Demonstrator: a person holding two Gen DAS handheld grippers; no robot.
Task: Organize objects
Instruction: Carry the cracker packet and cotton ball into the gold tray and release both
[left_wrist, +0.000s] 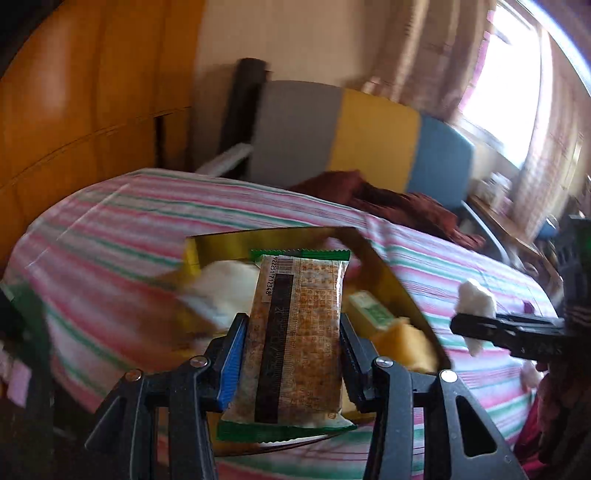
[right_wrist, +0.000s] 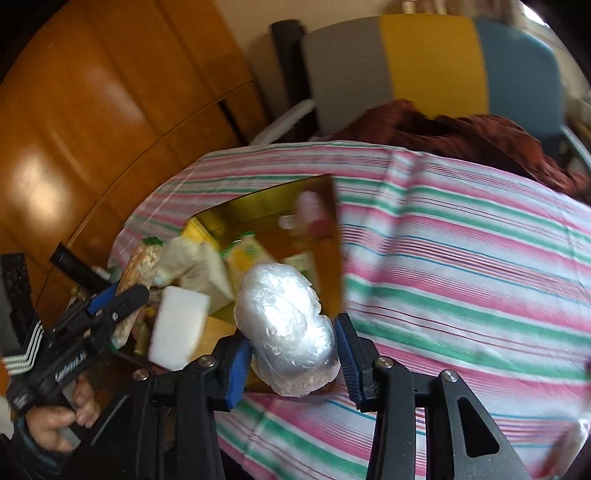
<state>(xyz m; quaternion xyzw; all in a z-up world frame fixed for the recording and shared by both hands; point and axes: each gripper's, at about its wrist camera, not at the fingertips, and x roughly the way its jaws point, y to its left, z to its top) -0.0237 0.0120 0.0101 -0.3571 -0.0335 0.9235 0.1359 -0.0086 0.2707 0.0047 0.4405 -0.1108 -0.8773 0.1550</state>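
My left gripper (left_wrist: 293, 325) is shut on a brown snack packet (left_wrist: 299, 354) with green ends, held upright above an open gold box (left_wrist: 229, 240). The box sits on the striped tablecloth and holds several wrapped snacks and a white block (right_wrist: 179, 328). My right gripper (right_wrist: 291, 332) is shut on a bundle wrapped in clear plastic (right_wrist: 284, 321), just over the box's right edge (right_wrist: 338, 236). In the right wrist view the left gripper (right_wrist: 125, 295) and its packet (right_wrist: 138, 266) show at the left, held by a hand (right_wrist: 51, 421). The right gripper (left_wrist: 474, 323) shows at the right edge of the left wrist view.
A pink, green and white striped cloth (right_wrist: 461, 258) covers the table. A dark red cloth (right_wrist: 461, 129) lies at the far edge, before a grey, yellow and blue chair (right_wrist: 436, 59). A wooden cabinet (right_wrist: 92, 110) stands to the left, a curtained window (left_wrist: 509, 85) to the right.
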